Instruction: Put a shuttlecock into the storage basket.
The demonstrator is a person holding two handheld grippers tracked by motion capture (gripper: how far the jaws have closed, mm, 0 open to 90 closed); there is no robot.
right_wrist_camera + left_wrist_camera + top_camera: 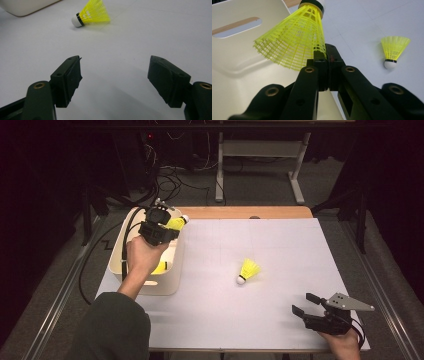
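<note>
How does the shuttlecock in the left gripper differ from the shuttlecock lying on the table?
The held shuttlecock is pinched by its skirt edge in the left gripper above the white bin; the loose shuttlecock lies free on its side on the table. Both have yellow skirts and white corks.

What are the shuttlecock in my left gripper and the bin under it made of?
Shuttlecock: the yellow skirt looks like moulded plastic, an open mesh of thin ribs; the white tip with a dark band could be foam or cork, hard to tell. Bin: probably cream plastic, smooth and matte, with rounded moulded corners and a cut-out handle slot.
</note>
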